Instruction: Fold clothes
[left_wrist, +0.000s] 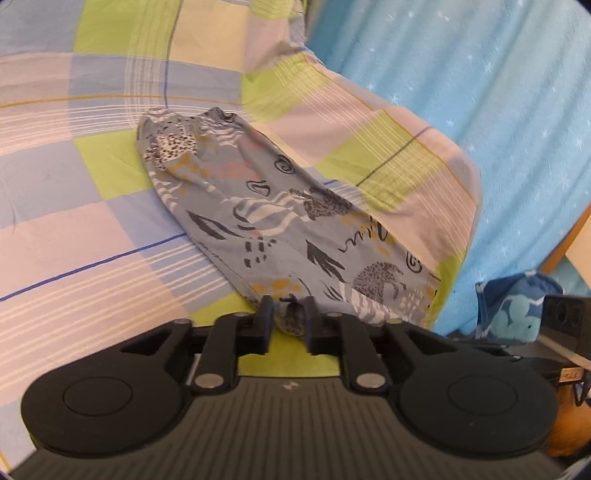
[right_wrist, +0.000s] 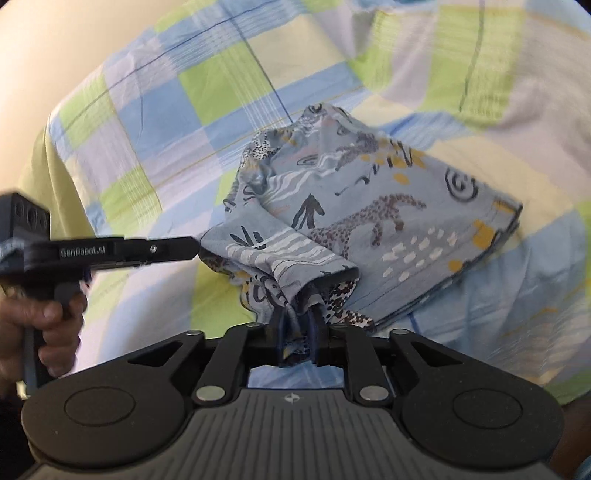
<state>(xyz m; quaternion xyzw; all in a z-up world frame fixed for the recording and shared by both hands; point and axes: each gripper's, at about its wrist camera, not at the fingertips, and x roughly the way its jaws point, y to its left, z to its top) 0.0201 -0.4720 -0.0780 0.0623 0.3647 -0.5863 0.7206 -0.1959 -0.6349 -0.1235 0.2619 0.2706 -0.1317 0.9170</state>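
A blue-grey garment (left_wrist: 280, 206) printed with leopards and squiggles lies lengthwise on the checked bedsheet (left_wrist: 74, 206). In the left wrist view, my left gripper (left_wrist: 289, 314) is at the garment's near end, shut on a small bunch of its fabric. In the right wrist view the garment (right_wrist: 388, 218) lies partly folded, with its near edge lifted and crumpled. My right gripper (right_wrist: 297, 325) is shut on that gathered edge. The left gripper (right_wrist: 162, 249) shows from the side at the left, its tip at the garment's left corner, held by a hand (right_wrist: 44, 325).
The sheet (right_wrist: 177, 110) covers a bed whose right edge drops off beside a light blue starred cloth (left_wrist: 480, 92). Below that sit a blue patterned bundle (left_wrist: 517, 306), a black box (left_wrist: 565, 314) and a wooden edge (left_wrist: 569, 236).
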